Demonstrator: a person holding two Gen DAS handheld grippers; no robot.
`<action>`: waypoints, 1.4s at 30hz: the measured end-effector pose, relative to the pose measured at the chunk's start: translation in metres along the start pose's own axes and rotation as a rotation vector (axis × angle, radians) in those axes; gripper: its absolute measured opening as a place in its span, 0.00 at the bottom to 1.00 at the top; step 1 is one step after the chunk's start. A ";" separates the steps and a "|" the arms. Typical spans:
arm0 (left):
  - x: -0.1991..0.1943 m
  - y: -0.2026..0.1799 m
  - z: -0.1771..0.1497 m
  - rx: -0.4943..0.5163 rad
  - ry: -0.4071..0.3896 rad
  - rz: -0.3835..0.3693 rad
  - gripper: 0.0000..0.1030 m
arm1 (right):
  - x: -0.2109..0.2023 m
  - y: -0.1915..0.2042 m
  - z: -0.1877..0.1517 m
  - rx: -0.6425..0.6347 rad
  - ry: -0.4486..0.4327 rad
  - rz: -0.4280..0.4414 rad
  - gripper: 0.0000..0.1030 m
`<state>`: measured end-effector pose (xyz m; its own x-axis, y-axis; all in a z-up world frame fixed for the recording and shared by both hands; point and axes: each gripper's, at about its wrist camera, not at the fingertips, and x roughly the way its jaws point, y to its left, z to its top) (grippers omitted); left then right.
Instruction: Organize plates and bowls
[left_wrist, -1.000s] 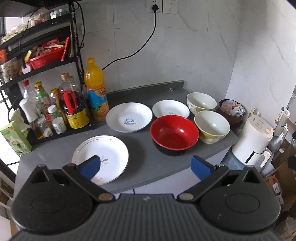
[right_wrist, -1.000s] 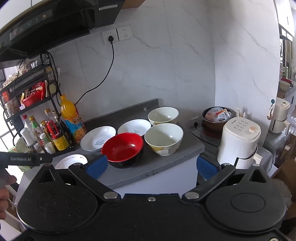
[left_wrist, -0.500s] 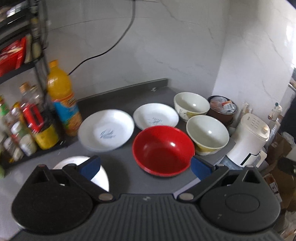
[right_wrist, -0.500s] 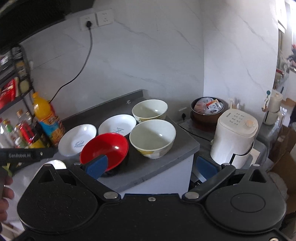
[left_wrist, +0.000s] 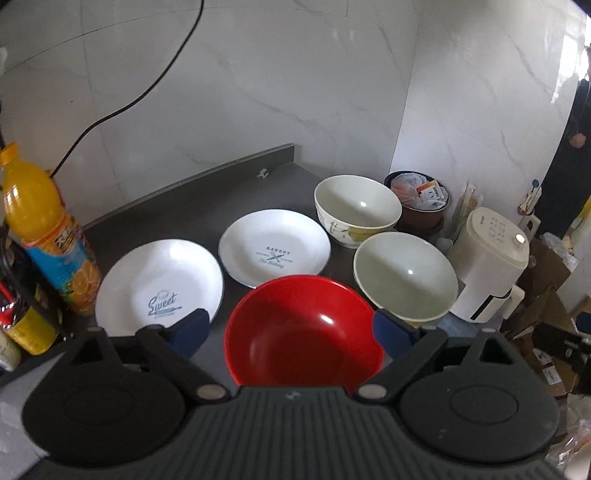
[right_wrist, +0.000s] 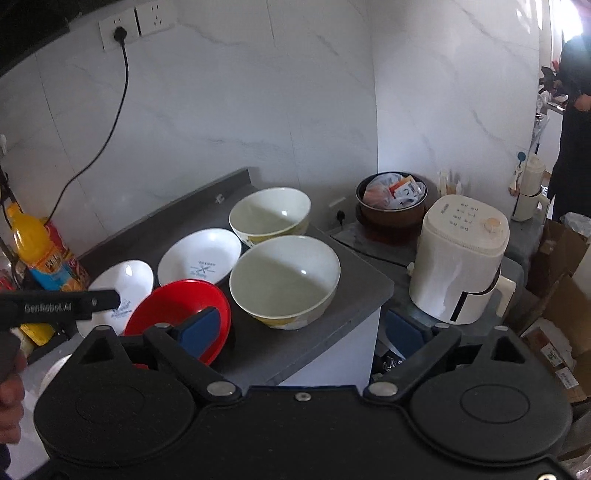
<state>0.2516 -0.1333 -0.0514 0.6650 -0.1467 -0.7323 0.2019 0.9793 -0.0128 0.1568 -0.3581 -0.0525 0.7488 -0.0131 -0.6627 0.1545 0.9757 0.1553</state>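
On the grey counter (left_wrist: 207, 218) sit a red bowl (left_wrist: 303, 332), two cream bowls, one near (left_wrist: 404, 277) and one far (left_wrist: 356, 206), and two white plates marked "Sweet" (left_wrist: 159, 284) and "Bakery" (left_wrist: 275, 247). My left gripper (left_wrist: 291, 330) is open and empty, above the red bowl. My right gripper (right_wrist: 303, 326) is open and empty, in front of the near cream bowl (right_wrist: 284, 280). The right wrist view also shows the red bowl (right_wrist: 173, 310), far cream bowl (right_wrist: 269, 216), the Bakery plate (right_wrist: 199, 258) and the Sweet plate (right_wrist: 125, 280).
An orange juice bottle (left_wrist: 44, 232) and jars stand at the left. A white appliance (right_wrist: 461, 258) and a brown pot with packets (right_wrist: 391, 203) sit right of the counter edge. A black power cable (right_wrist: 103, 129) hangs down the wall. Cardboard boxes (right_wrist: 557, 258) lie at far right.
Both grippers have moved forward and to the right, closer to the bowls. The front white plate has nearly left both views. Both stay open.
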 end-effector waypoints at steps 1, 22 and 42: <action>0.003 -0.002 0.002 0.002 0.005 0.003 0.91 | 0.005 0.001 0.002 0.002 0.013 -0.003 0.91; 0.090 -0.041 0.044 -0.042 0.026 0.094 0.86 | 0.108 -0.029 0.031 -0.022 0.108 0.085 0.87; 0.180 -0.102 0.049 0.080 0.157 0.104 0.48 | 0.191 -0.063 0.029 0.046 0.250 0.145 0.56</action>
<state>0.3857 -0.2669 -0.1481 0.5664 -0.0152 -0.8240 0.1983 0.9730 0.1183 0.3086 -0.4281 -0.1679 0.5840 0.1861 -0.7901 0.0903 0.9524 0.2910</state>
